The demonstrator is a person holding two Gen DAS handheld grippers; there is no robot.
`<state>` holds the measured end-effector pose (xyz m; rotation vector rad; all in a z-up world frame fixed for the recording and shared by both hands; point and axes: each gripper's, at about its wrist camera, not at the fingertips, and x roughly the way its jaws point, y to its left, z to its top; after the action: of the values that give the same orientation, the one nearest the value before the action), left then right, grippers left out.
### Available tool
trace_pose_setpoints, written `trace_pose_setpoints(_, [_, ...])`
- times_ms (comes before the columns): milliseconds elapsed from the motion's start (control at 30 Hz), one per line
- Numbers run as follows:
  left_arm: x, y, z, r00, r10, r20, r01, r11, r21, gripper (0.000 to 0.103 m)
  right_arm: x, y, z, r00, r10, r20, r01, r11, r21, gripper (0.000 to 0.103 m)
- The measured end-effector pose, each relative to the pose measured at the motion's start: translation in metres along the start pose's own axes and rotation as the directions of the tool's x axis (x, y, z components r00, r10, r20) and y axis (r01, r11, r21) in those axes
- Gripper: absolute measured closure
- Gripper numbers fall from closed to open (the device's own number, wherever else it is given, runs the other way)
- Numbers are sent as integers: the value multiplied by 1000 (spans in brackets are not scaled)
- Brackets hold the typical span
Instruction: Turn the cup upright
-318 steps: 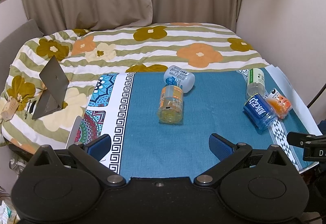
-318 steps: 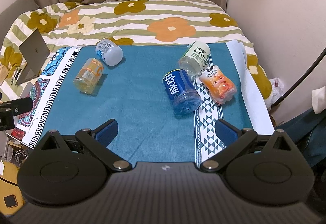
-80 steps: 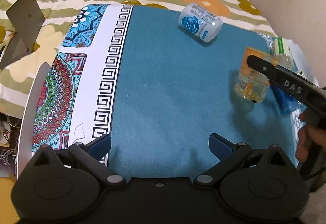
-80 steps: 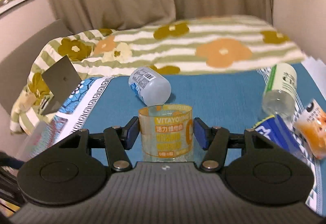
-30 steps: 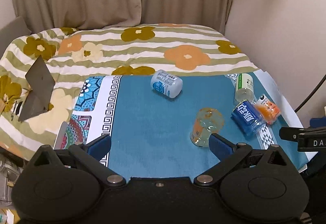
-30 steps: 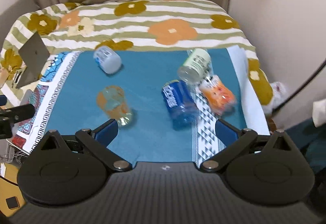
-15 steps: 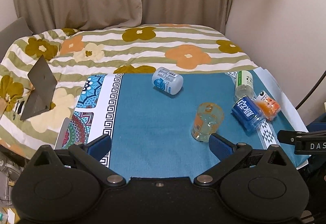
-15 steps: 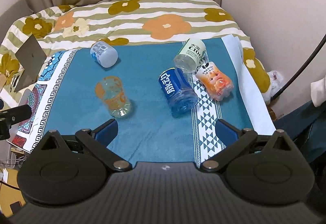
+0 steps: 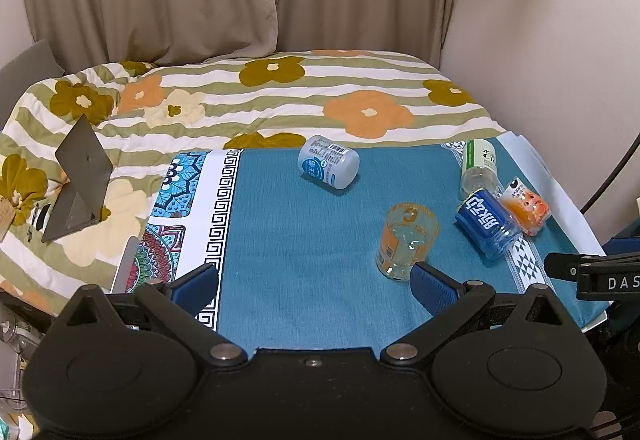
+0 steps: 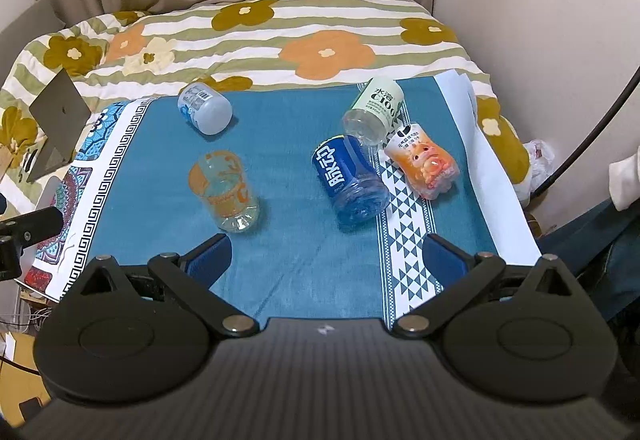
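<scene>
Cup (image 10: 224,191) stands upright; apart from both grippers' spread jaws.

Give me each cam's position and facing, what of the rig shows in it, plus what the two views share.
Left wrist: on the left gripper, high at the near edge, facing the bed; shows its open blue fingers and the right gripper's black arm at right.
Right wrist: on the right gripper, same facing, further right; shows its open fingers and the other gripper's arm at left.
Shared: upright orange cup, blue bottle, white cup, teal cloth.
</scene>
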<state>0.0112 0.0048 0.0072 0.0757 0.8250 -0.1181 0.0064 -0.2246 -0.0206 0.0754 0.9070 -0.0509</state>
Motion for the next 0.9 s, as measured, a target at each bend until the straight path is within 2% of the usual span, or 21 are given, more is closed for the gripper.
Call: trace_pose_setpoints(900, [-5,-3,-4,999,19,25,-20,999,36,0,-1,-5,1,1000,-4,3,4,1000,8,0])
